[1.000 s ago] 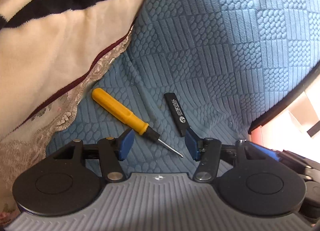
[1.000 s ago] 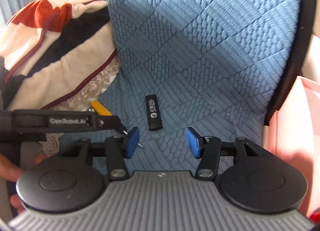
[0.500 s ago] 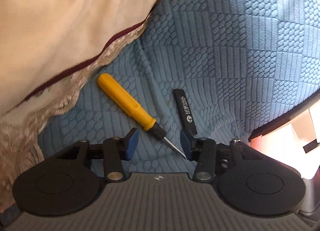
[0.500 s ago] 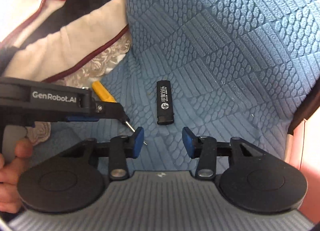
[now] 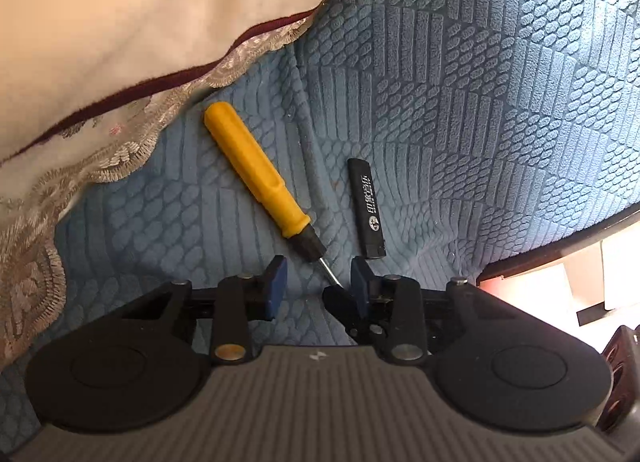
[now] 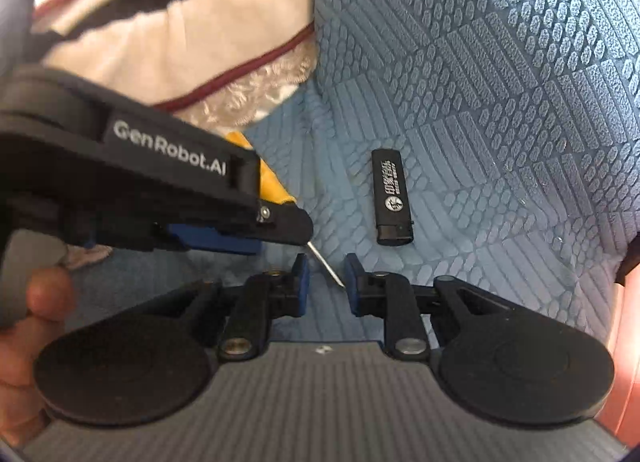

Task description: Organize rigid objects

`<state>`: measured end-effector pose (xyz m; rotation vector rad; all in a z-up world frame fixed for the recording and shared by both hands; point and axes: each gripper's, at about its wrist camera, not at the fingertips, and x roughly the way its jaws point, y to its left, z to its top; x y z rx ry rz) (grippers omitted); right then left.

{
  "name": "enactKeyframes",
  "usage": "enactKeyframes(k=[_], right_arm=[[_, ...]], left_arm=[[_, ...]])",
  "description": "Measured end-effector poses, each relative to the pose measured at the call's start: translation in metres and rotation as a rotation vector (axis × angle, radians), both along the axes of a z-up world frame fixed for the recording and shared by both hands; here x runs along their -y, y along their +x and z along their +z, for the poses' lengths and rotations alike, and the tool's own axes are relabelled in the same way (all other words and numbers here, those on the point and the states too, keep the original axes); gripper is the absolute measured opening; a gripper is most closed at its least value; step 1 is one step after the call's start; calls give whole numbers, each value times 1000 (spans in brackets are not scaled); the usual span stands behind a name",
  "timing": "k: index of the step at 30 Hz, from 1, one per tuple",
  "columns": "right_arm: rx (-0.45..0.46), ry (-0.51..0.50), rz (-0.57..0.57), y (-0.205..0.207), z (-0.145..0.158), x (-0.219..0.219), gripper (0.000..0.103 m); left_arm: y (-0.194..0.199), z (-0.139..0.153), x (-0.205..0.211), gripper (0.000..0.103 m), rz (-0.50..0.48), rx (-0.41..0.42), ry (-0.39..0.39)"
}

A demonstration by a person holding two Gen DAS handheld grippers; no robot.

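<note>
Screwdriver (image 5: pixel 260 178): yellow plastic handle, black collar, thin bare metal shaft. Lies flat on blue textured fabric, diagonal; handle end toward lace-edged cloth, tip toward cameras. In right wrist view, handle mostly hidden.

Lighter (image 5: pixel 367 208): black, slim rectangular body, white print and round logo on face. Lies flat just beside screwdriver, apart from it, nozzle end toward cameras.

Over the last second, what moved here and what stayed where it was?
Both claws closed in on the yellow screwdriver and narrowed. The left claw now straddles its metal tip, and the right claw has the same tip between its pads. Neither has shut on it. The screwdriver and the black lighter lie on the blue quilted cover as before.
</note>
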<state>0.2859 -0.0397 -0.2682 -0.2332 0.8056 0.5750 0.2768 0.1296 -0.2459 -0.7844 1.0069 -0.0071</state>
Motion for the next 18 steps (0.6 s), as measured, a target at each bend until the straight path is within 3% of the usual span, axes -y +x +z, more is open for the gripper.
enactKeyframes(k=[6, 14, 16, 18], right_arm=[[-20, -58, 22, -7, 2, -2, 10], [-13, 27, 28, -27, 34, 7, 7], [-8, 38, 35, -32, 39, 7, 7], [-14, 44, 40, -39, 42, 10, 7]], left_arm=[[1, -3, -2, 41, -4, -14, -41], [0, -4, -1, 39, -5, -10, -55], [0, -4, -1, 36, 0, -11, -63], [1, -5, -1, 25, -6, -12, -67]])
